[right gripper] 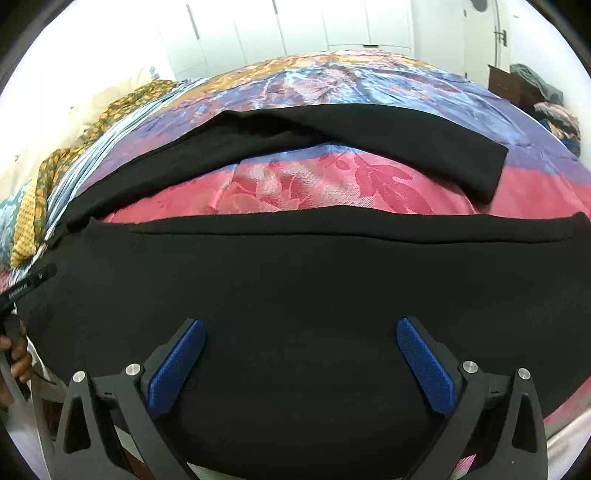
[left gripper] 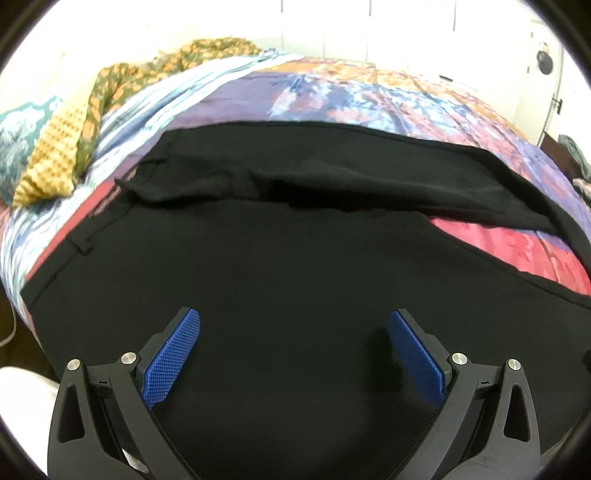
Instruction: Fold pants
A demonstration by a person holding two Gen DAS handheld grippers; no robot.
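Note:
Black pants (left gripper: pixel 288 266) lie spread on a bed with a colourful floral cover (left gripper: pixel 369 92). In the left wrist view the waistband end is at the left and the two legs run off to the right. My left gripper (left gripper: pixel 294 325) is open, hovering over the near leg near the waist. In the right wrist view the pants (right gripper: pixel 295 280) show the near leg across the frame and the far leg (right gripper: pixel 424 147) angled away, with pink cover (right gripper: pixel 314 184) between them. My right gripper (right gripper: pixel 301 332) is open over the near leg. Neither holds anything.
A yellow and green patterned cloth (left gripper: pixel 92 122) lies bunched at the bed's far left. White cupboard doors (right gripper: pixel 295 29) stand behind the bed. A dark wooden stand with piled clothes (right gripper: pixel 532 92) is at the far right. The other handle and a hand (right gripper: pixel 18 354) show at the left.

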